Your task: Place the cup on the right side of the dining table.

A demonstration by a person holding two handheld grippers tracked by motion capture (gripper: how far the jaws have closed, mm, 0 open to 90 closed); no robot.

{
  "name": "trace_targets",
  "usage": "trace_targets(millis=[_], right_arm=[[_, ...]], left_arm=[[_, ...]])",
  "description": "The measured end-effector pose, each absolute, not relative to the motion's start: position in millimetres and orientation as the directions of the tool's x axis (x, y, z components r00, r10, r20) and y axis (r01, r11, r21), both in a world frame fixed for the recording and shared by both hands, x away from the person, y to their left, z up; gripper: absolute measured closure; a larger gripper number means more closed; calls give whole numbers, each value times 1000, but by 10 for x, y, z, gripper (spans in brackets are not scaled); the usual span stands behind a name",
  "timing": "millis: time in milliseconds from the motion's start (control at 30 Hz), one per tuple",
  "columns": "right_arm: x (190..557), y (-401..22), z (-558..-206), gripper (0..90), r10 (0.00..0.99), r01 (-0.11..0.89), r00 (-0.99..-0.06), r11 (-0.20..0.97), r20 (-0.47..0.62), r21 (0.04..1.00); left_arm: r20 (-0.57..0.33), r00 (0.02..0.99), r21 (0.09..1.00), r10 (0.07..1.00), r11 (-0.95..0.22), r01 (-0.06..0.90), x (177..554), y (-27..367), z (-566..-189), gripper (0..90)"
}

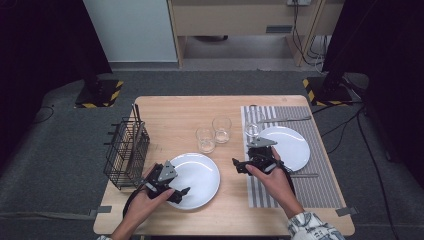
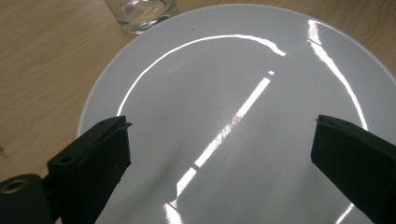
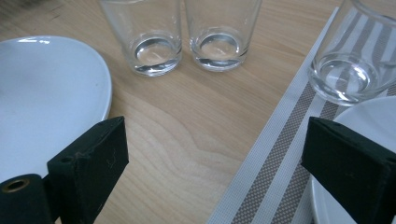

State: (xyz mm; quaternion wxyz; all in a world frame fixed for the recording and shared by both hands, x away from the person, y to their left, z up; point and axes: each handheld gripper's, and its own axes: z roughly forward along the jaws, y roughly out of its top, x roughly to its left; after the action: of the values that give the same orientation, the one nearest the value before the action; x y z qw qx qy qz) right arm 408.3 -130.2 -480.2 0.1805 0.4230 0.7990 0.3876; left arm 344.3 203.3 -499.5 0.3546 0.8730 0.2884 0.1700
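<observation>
Tongs status first: your left tongs (image 1: 181,192) are spread wide over the near white plate (image 1: 197,180), jaws apart and nothing between them. In the left gripper view (image 2: 219,140) both jaws hang over the plate's glossy face (image 2: 224,93), one toward its left rim, the other toward its right; whether they touch the glaze cannot be told.

Your right tongs (image 1: 239,165) are likewise spread and hold nothing. They sit at the left edge of the striped placemat (image 1: 320,145), between the two plates. In the right gripper view (image 3: 215,154) the jaws straddle bare wood and the mat's pale border (image 3: 275,144).

Near plate: on the bare bench (image 1: 165,112), front centre-left, clear of the mat. Far plate (image 1: 290,147): on the placemat, to your right.

Glasses: two clear tumblers side by side just beyond the near plate, the left tumbler (image 1: 205,139) and the right tumbler (image 1: 221,129), both upright. A third glass (image 1: 252,129) stands upright on the mat, just beside the far plate's rim.

Wire rack (image 1: 126,152): black, at the bench's left edge, just beside your left hand (image 1: 145,202). Flat cutlery (image 1: 290,119) lies on the mat beyond the far plate; type not resolvable.
</observation>
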Motion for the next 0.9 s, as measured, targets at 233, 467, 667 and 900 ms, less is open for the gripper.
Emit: trace_targets(millis=[233,467,667,900], right_arm=[[3940,-1270,-4866,76,809,548,-586,347,52,761],[3771,-1174,-4953,89,785,552,-617,379,58,743],[3630,-1043,-5129,88,746,551,-665,447,46,705],[3571,-980,-5340,67,735,545,-678,486,19,683]], left_arm=[[92,776,714,624,-585,386,3407,2044,-4997,38],[91,770,721,632,-575,387,3384,2069,-4975,37],[90,768,720,634,-575,389,3396,2082,-4984,38],[90,766,717,636,-575,394,3401,2093,-4992,38]])
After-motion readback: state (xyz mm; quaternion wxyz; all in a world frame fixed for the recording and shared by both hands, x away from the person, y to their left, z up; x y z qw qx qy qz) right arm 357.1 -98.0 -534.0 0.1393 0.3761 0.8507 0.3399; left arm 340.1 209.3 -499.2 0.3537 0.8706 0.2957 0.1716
